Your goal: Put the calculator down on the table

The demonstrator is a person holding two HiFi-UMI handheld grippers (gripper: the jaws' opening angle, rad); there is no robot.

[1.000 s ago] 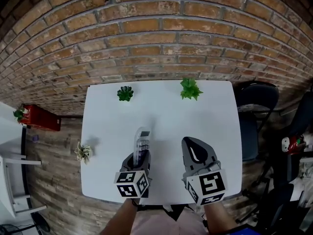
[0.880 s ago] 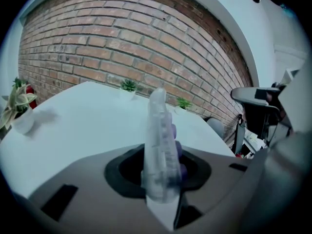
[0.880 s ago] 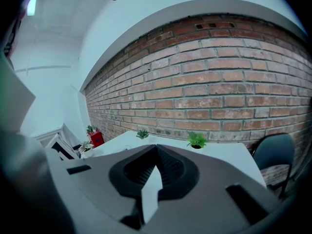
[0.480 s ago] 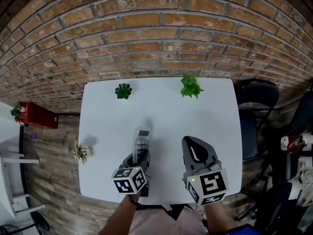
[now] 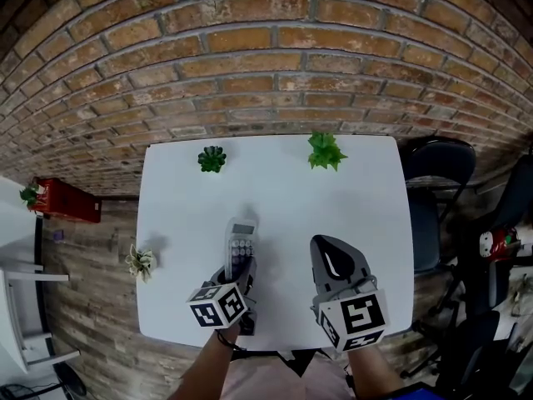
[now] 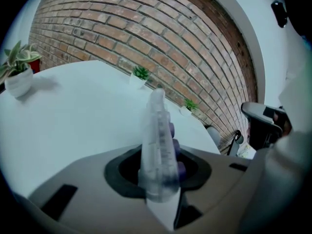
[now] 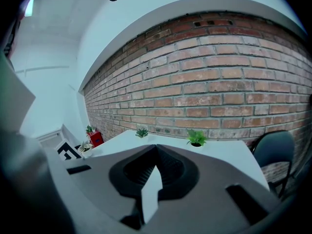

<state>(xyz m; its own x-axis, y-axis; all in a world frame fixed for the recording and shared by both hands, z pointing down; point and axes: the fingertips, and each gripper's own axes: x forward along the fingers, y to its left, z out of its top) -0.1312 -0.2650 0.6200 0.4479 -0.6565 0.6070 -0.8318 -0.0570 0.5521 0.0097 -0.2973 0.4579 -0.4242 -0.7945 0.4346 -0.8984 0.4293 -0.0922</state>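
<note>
Left gripper [image 5: 237, 273]: near edge, left of centre, jaws pinching the near end of the calculator [image 5: 240, 244].
Right gripper [image 5: 333, 261]: just alongside on the right, jaws pressed together with nothing between them. It looks parked.
Where the calculator is: sticking out away from the person over the bare white surface [image 5: 183, 215], on edge in the grip. I can't tell whether its far end touches down yet.
Doing it well: I'd roll it flat, keys up, lower until the back lies fully on the surface, then spread the jaws.
Watch for: letting go while it's on edge. My guess is it would flop over and slide.
How it looks: slim, pale grey, with a small display at the far end and rows of dark keys below. Edge-on it's a thin slab with the keys bulging to the right.
Far side: two little green plants [image 5: 212, 158] by the brick wall [image 5: 266, 57], well clear.
</note>
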